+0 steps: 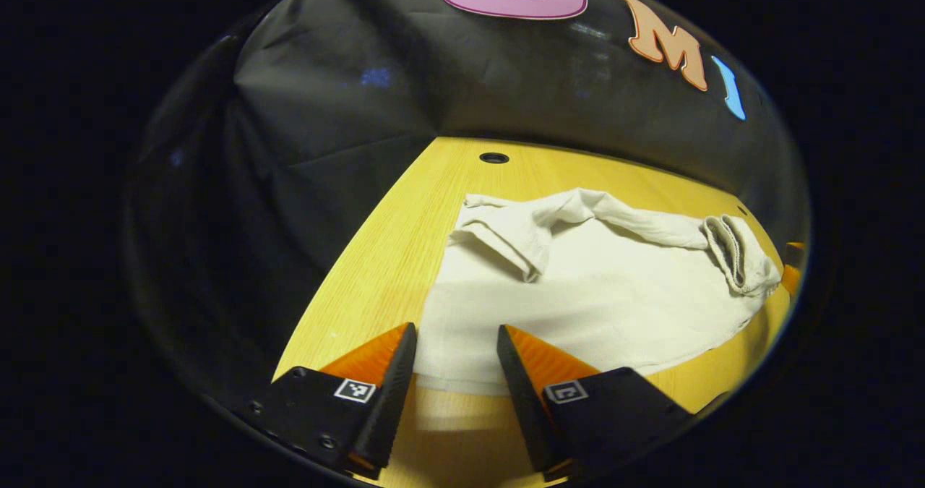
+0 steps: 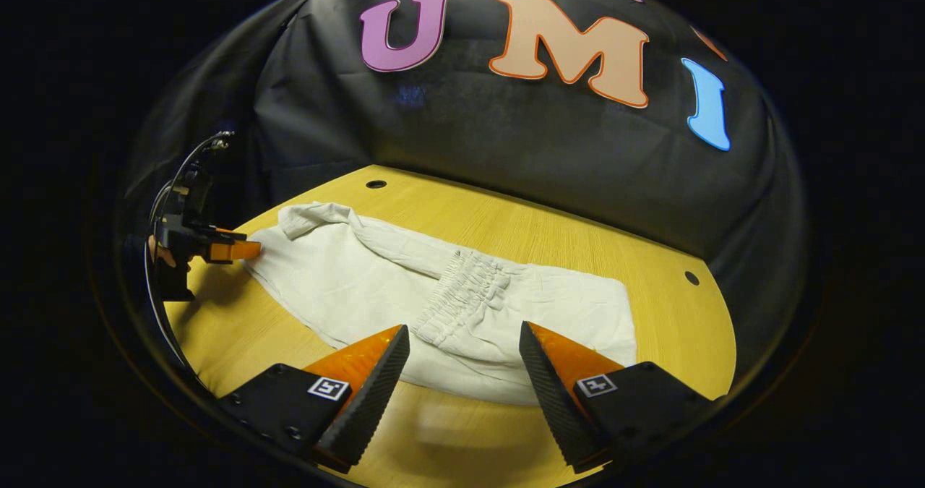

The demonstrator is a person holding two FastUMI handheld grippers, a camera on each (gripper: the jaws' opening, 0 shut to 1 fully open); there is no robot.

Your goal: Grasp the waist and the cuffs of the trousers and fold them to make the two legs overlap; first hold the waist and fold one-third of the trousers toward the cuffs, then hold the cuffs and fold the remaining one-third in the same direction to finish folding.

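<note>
Your left gripper point(image 1: 457, 336) hangs with its jaws apart over the near hem of the trousers point(image 1: 578, 293), gripping nothing. Your right gripper point(image 2: 464, 336) is likewise spread wide, its fingers on either side of the gathered waistband point(image 2: 462, 289) without touching it. The pale trousers lie spread along the wooden table point(image 2: 549, 235), one end bunched toward the far left corner, close to a round hole point(image 2: 376, 183).

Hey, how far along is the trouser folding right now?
Done: the trousers lie on the wooden table partly folded, elastic waist lying mid-cloth. In hand: nothing; the left gripper and right gripper hover open at the near edge. Left: the cuff end remains unfolded.
</note>
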